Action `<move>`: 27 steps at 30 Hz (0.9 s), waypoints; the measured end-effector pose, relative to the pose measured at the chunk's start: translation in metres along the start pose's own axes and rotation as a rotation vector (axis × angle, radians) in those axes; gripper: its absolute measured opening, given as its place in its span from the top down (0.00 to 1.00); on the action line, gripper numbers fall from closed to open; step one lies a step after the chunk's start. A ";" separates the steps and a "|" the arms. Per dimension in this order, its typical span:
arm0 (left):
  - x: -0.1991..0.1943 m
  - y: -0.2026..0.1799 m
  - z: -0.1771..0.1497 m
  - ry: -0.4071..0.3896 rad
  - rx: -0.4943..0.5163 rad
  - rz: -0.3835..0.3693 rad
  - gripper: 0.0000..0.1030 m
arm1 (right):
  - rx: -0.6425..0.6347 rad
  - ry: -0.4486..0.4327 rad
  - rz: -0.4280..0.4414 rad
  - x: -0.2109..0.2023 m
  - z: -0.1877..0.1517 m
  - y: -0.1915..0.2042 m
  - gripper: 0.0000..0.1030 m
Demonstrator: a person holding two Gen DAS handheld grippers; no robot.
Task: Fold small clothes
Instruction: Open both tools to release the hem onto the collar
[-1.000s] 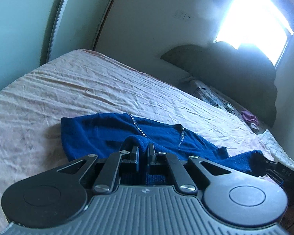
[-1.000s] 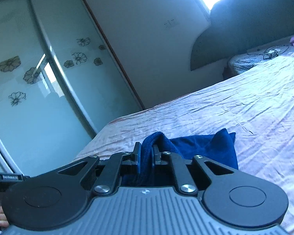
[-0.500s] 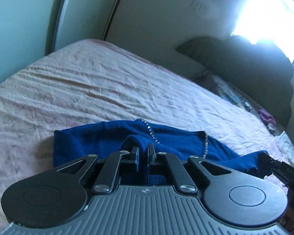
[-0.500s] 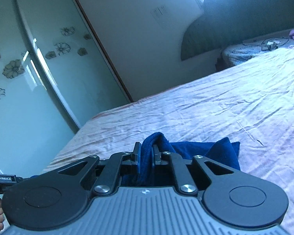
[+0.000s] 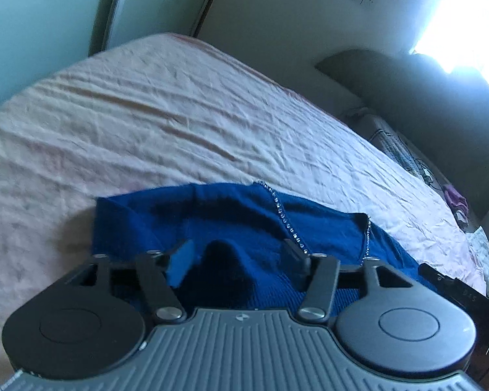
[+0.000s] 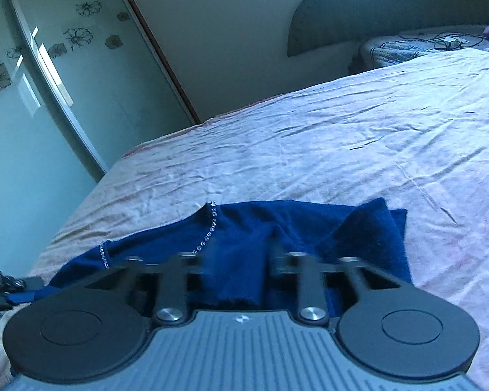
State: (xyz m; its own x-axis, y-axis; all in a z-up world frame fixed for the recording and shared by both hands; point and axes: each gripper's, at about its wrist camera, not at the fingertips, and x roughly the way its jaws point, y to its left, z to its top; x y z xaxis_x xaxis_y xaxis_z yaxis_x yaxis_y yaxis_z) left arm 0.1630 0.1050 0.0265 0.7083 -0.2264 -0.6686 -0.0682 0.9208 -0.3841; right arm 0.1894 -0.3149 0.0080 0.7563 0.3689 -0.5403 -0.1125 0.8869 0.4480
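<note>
The blue top (image 5: 244, 228) lies on the bed (image 5: 179, 123), near the edge where the person stands. It is partly folded, with one side turned over on itself and a corner sticking up on the right. A line of little shiny beads (image 6: 208, 231) runs along its neck.

It looks soft, fuzzy and light, so I think it will bend and flop with ease and will not slip much on the sheet. The beads may be fragile, so it seems better to grab a plain edge or a corner, not the beaded line.

The left gripper (image 5: 241, 255) has its two fingers spread wide apart, with a hump of blue cloth sitting between them, but they are not squeezing it. The right gripper (image 6: 234, 260) is also spread wide, with cloth lying loose in the gap. Both have let go.

Around the top, the pink sheet is wrinkled. Far off at the head of the bed are a dark headboard (image 5: 440, 104), a patterned pillow (image 6: 407, 49) and a small purple thing (image 5: 454, 195). A sliding door with flowers (image 6: 49, 65) stands beside the bed. Nothing sits close to the top, so nothing blocks the next fold.
</note>
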 end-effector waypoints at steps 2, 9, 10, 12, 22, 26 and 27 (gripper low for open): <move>-0.009 -0.002 -0.003 0.008 0.021 -0.013 0.38 | -0.013 -0.033 -0.019 -0.010 0.000 -0.001 0.23; -0.036 -0.030 -0.038 0.106 0.222 -0.135 0.38 | -0.220 -0.043 0.074 -0.055 -0.008 0.029 0.24; -0.037 -0.038 -0.044 0.131 0.277 -0.163 0.38 | -0.265 0.002 0.109 -0.055 -0.012 0.036 0.24; -0.035 -0.055 -0.056 0.175 0.388 -0.225 0.38 | -0.310 0.095 0.179 -0.051 -0.020 0.047 0.24; 0.034 -0.064 -0.035 0.208 0.433 -0.141 0.41 | -0.439 0.243 0.175 0.023 -0.011 0.076 0.26; 0.048 -0.066 -0.008 0.048 0.445 0.017 0.41 | -0.487 0.147 0.021 0.055 0.007 0.076 0.25; 0.050 -0.065 -0.002 0.010 0.448 0.055 0.41 | -0.490 0.116 -0.032 0.063 0.012 0.075 0.25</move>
State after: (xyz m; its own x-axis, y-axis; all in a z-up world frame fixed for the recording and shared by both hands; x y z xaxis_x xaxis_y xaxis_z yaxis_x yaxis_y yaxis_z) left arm 0.2019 0.0328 0.0167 0.7054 -0.1746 -0.6869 0.2069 0.9777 -0.0361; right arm 0.2365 -0.2285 0.0157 0.6906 0.3436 -0.6363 -0.4013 0.9141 0.0581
